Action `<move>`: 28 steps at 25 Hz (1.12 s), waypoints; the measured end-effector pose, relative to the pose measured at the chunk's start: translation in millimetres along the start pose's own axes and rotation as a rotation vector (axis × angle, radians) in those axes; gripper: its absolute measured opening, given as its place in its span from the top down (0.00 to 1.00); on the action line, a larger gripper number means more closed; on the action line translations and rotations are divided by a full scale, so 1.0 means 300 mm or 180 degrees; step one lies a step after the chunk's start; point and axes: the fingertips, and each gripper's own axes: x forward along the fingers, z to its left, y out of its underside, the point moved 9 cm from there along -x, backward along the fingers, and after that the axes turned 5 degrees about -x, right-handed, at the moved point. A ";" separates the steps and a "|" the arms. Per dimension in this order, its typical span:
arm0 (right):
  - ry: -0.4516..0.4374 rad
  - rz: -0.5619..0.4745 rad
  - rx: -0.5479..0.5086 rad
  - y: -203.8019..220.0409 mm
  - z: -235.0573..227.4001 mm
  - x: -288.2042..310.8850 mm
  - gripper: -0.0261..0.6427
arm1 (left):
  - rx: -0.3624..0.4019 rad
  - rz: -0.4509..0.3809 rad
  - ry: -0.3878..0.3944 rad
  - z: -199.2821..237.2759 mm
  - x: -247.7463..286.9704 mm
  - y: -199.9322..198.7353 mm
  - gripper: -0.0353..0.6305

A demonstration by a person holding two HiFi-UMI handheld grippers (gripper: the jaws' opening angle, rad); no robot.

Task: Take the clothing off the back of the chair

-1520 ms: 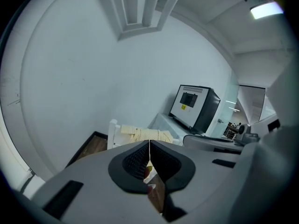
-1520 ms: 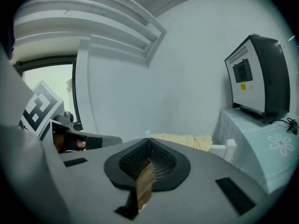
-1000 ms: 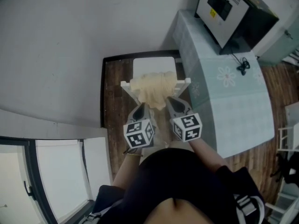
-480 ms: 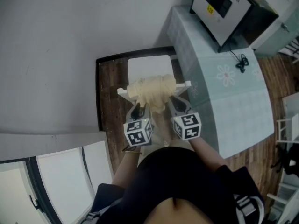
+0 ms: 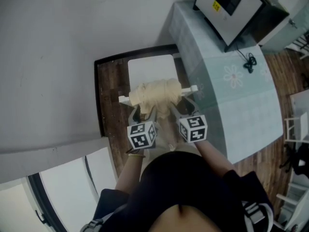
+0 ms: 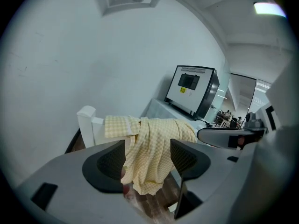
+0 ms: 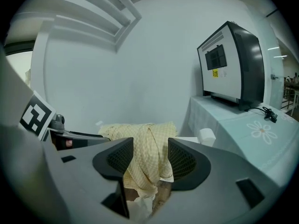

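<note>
A pale yellow checked garment point(image 5: 157, 93) is bunched over the top rail of a white chair point(image 5: 149, 67), and part of it hangs down the near side. In the left gripper view the garment point(image 6: 154, 129) hangs just ahead of my left gripper point(image 6: 147, 149). Its jaws are opening and the cloth shows in the gap, with the pads clear of it. My right gripper point(image 7: 150, 146) is opening too, with the garment point(image 7: 149, 127) hanging in its gap, not pinched. From above, the left gripper point(image 5: 140, 112) and right gripper point(image 5: 181, 105) sit side by side just behind the chair back.
A table under a pale floral cloth point(image 5: 227, 81) stands right of the chair, with a boxy white-and-black appliance point(image 5: 234, 6) and a black cable point(image 5: 250, 64) on it. A white wall lies beyond the chair. Dark wood floor point(image 5: 107, 95) shows around it.
Both grippers have come down and forward to the chair back. Their jaws, shut a second ago, now stand apart around the hanging cloth.
</note>
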 end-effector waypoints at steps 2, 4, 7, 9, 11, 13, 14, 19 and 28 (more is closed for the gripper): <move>0.0032 0.0039 0.0004 0.006 -0.007 0.017 0.61 | 0.0008 0.0049 0.0007 0.005 0.021 0.000 0.51; 0.0037 0.0088 0.0006 0.012 -0.012 0.033 0.59 | 0.0024 0.0098 0.0033 0.008 0.041 0.001 0.50; 0.0032 0.0139 0.0033 0.026 -0.023 0.055 0.58 | 0.0060 0.0158 0.0060 0.006 0.065 0.004 0.49; 0.0038 0.0193 0.0047 0.034 -0.029 0.067 0.57 | 0.0077 0.0173 0.0049 0.007 0.082 0.003 0.49; 0.0042 0.0239 0.0054 0.041 -0.033 0.079 0.57 | 0.0078 0.0192 0.0032 0.012 0.096 0.003 0.49; 0.0043 0.0279 0.0070 0.049 -0.037 0.088 0.57 | 0.0070 0.0214 0.0030 0.012 0.109 0.004 0.49; 0.0042 0.0299 0.0077 0.053 -0.038 0.092 0.57 | 0.0072 0.0223 0.0034 0.010 0.115 0.005 0.49; 0.0037 0.0360 0.0043 0.062 -0.034 0.111 0.57 | 0.0084 0.0228 0.0031 0.006 0.136 0.004 0.49; 0.0083 0.0354 -0.0010 0.066 -0.036 0.148 0.58 | -0.0035 0.0224 -0.0046 0.007 0.157 -0.004 0.49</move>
